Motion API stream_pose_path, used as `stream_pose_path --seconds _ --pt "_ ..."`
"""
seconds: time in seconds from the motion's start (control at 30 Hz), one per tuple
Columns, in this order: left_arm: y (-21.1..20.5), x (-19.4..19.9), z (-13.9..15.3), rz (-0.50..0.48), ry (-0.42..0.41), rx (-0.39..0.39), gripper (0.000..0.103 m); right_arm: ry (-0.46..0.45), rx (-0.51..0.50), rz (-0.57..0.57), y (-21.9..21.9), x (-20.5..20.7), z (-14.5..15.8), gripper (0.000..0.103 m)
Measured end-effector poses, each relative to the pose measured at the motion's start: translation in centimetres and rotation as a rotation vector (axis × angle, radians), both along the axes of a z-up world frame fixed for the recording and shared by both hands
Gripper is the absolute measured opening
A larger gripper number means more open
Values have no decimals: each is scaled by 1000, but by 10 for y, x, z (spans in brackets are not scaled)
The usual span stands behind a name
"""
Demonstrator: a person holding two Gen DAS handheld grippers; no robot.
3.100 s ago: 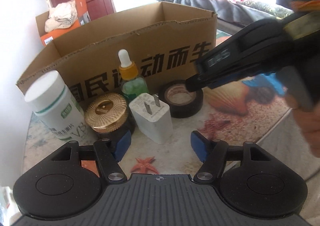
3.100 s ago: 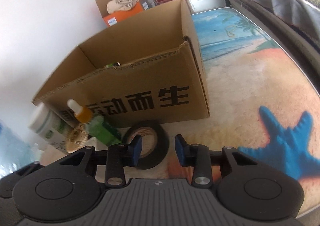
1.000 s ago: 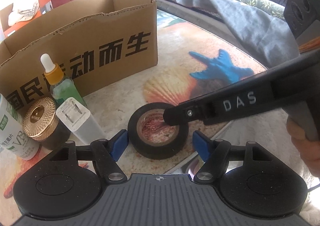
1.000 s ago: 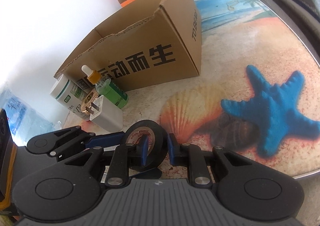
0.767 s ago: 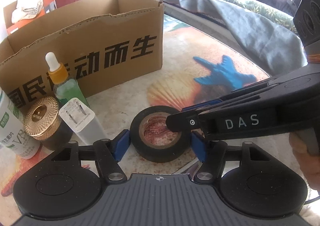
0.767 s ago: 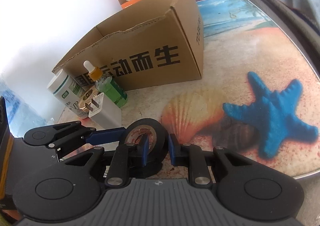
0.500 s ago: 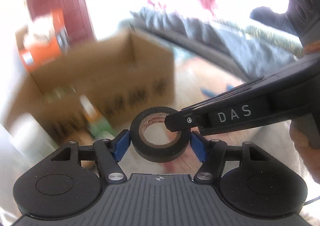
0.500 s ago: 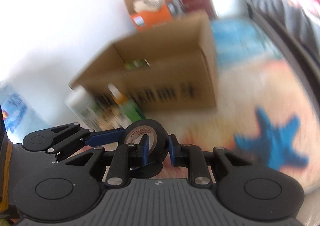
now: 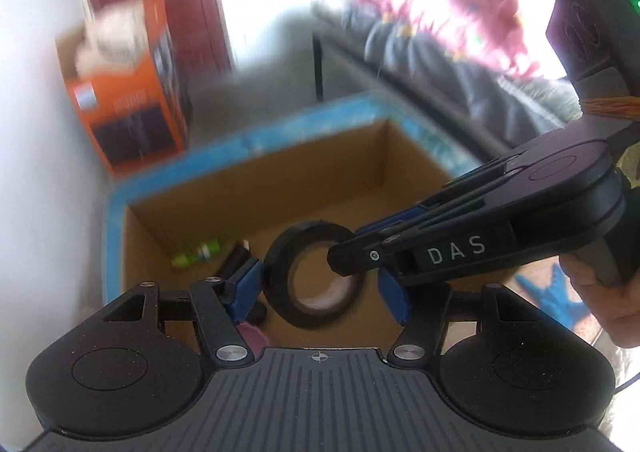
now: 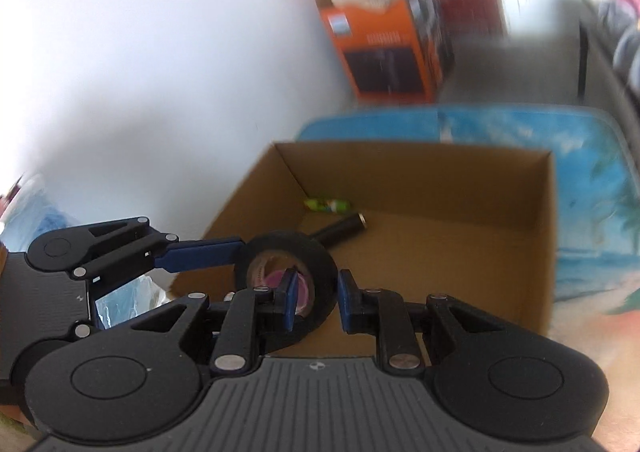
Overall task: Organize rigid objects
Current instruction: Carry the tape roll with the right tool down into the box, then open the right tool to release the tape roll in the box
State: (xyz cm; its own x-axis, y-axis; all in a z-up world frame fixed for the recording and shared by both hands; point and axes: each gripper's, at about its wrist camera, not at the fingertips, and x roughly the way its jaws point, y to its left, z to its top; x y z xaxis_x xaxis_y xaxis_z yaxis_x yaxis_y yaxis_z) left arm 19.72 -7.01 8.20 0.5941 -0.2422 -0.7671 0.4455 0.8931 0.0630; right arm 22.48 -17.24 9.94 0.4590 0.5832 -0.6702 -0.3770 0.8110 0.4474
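Note:
A black tape roll (image 9: 276, 284) hangs in the air above the open cardboard box (image 9: 260, 188). My right gripper (image 10: 318, 298) is shut on the roll (image 10: 320, 264), one finger through its hole and one outside its wall. My left gripper (image 9: 320, 292) brackets the roll across its width with its jaws closing. Its left pad (image 9: 248, 288) lies against the rim, and the right gripper's finger (image 9: 352, 256) partly hides the other pad's contact. In the right wrist view the left gripper's blue finger (image 10: 200, 256) touches the roll from the left.
Inside the box (image 10: 420, 180) lie a green bottle (image 10: 326, 205), a black cylinder (image 10: 344, 228) and something pink (image 9: 252, 336). The box stands on a beach-print table (image 10: 592, 212) against a white wall. An orange carton (image 10: 384, 48) is behind. A hand (image 9: 600, 292) holds the right gripper.
Both grippers have lifted the tape roll off the table and carried it over the open box. The left jaws have drawn in against the roll.

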Motion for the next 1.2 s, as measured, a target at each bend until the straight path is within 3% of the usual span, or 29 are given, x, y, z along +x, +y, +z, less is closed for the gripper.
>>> stream_pose_path --seconds 0.2,0.43,0.67,0.93,1.2 --pt "9 73 -56 40 298 -17 56 216 1 3 13 67 -52 21" --pt "15 118 -88 110 422 -11 57 271 -61 1 23 103 -79 21" --pt "27 129 -97 157 445 19 58 255 -115 -33 17 119 -85 22" --pt "47 133 -93 245 463 -55 59 375 -90 -84 3 136 -110 25" --pt "63 118 -67 282 410 -95 66 408 -47 -44 39 147 -113 28"
